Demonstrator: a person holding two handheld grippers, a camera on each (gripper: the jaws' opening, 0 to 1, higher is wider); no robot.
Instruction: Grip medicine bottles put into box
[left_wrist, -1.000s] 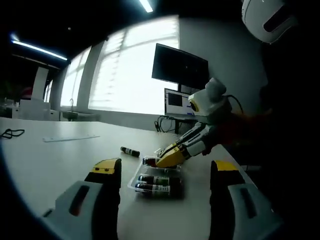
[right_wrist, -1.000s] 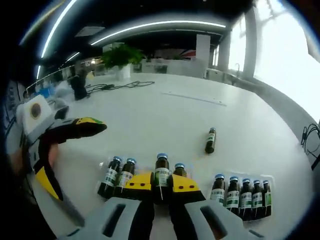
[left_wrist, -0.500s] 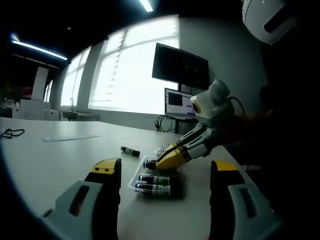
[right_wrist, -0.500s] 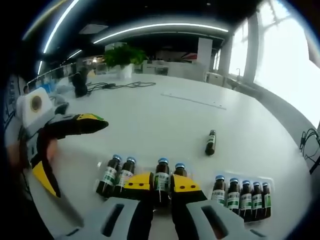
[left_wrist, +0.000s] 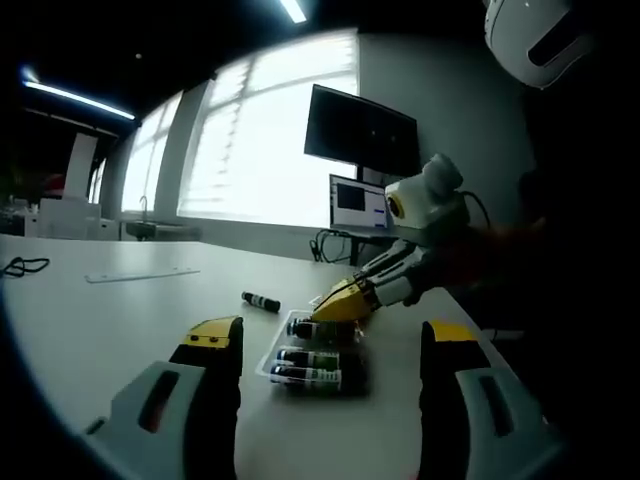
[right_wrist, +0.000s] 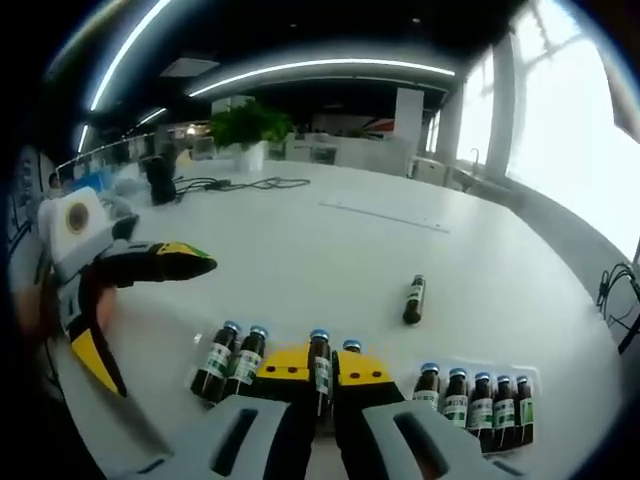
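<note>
medicine bottle clamped by right gripper, long axis along jaws, blue cap forward, left gripper held wide, clear box beside

Bright windows, ceiling strip lights, wall monitor, potted plant.

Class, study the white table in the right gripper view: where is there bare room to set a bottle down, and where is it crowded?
Free: the wide stretch of table between the lone lying bottle, the flat strip and the left gripper. Crowded: the near edge, where the clear tray holds rows of bottles and the right gripper pinches one bottle.
</note>
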